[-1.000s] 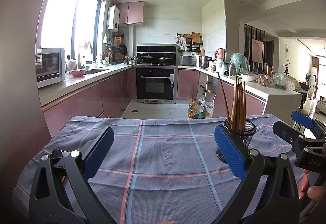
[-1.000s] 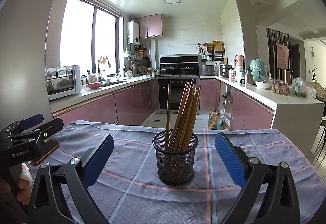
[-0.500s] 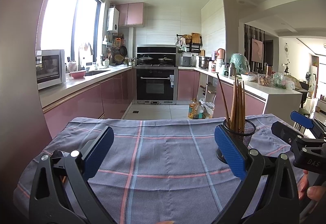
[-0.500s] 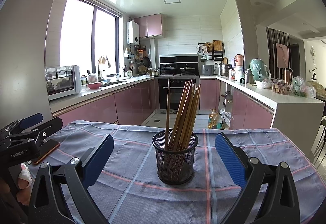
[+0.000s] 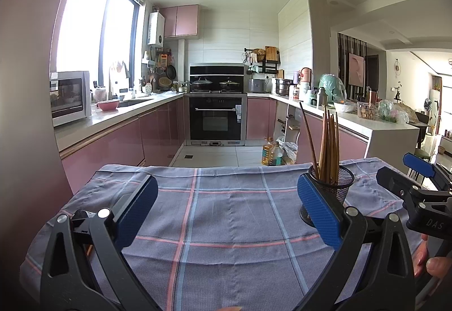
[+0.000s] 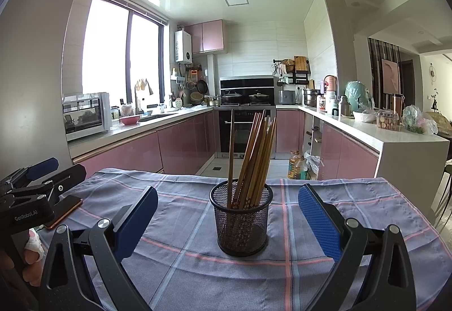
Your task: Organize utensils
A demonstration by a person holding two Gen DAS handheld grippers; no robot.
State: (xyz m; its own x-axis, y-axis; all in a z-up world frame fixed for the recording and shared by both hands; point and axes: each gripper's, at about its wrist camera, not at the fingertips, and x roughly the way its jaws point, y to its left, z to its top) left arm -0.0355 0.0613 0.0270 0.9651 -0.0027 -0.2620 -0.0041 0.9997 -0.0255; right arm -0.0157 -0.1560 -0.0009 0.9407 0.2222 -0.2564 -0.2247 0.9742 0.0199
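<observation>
Chopsticks [image 6: 254,158], wooden and bundled, stand leaning in a black mesh holder [image 6: 241,222] on the checked grey tablecloth [image 6: 353,206]. I have my right gripper [image 6: 227,217] facing the holder, its blue-padded fingers [image 6: 317,219] spread wide on either side without touching it. My left gripper [image 5: 226,209] sits further left over bare cloth, fingers equally apart and holding nothing. A phone [image 6: 66,210] lies near the cloth's left edge.

Bright daylight floods the window [image 5: 93,28], blown out; fisheye-warped edges.
</observation>
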